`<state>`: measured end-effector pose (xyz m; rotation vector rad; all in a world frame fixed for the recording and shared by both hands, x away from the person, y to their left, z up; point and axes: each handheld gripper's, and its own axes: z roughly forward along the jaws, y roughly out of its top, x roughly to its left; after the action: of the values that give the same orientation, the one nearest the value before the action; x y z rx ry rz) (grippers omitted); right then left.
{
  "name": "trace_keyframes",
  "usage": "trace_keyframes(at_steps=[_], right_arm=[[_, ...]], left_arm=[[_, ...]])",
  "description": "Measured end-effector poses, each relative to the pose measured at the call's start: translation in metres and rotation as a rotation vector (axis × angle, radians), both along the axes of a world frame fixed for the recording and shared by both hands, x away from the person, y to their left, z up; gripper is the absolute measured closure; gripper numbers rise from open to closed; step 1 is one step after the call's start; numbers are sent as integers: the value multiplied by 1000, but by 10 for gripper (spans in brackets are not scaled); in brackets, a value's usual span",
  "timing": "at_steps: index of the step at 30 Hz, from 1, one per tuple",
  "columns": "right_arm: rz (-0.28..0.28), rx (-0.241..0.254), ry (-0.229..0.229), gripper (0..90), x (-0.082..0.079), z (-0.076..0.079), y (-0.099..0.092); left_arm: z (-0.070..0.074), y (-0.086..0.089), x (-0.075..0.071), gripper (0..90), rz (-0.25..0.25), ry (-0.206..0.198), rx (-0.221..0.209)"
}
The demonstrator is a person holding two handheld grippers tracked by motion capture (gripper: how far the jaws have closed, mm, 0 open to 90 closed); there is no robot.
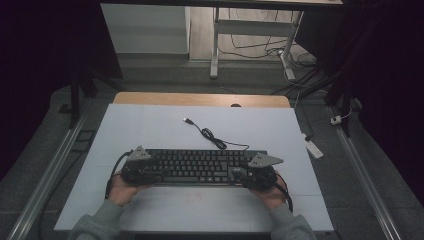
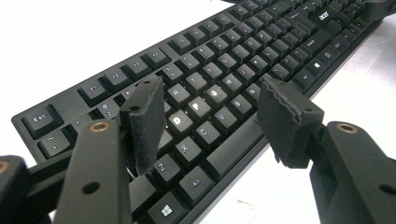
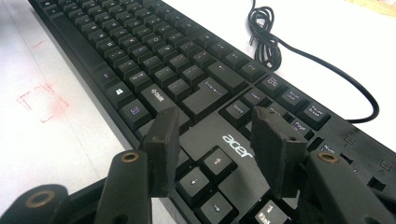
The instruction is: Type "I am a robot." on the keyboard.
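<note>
Nearest in the left gripper view, the left hand-held gripper [image 2: 210, 121] stands with its jaws wide apart and nothing between them, poised over the letter keys at the left end of the black keyboard [image 2: 224, 79]; a few keys there glow faintly, a detail the high view is too distant to give. In the right gripper view, the right hand-held gripper [image 3: 217, 149] likewise has its jaws parted and empty, set above the arrow keys and the brand lettering at the keyboard's right end, with faint red marks [image 3: 42, 100] on the tabletop [image 3: 42, 154] beside it. The high view alone shows the whole layout: both hands at the keyboard's two ends, the keyboard lying crosswise on the white tabletop's near half. Beyond it, the keyboard's cable [image 1: 212, 136] trails in a loose coil toward the far edge.
</note>
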<state>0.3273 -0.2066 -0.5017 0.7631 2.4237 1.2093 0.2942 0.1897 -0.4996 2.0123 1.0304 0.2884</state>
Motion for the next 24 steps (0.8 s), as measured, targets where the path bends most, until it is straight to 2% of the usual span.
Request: trace_keyframes(at_steps=[7, 13, 24], right_arm=[[1, -3, -3, 528, 0, 0, 0], [-6, -12, -1, 528, 0, 0, 0], [-5, -10, 0, 528, 1, -1, 0]], left_arm=[[0, 5, 2, 428, 31, 1, 4], [-1, 9, 3, 485, 55, -4, 15], [-5, 17, 6, 724, 82, -13, 40]])
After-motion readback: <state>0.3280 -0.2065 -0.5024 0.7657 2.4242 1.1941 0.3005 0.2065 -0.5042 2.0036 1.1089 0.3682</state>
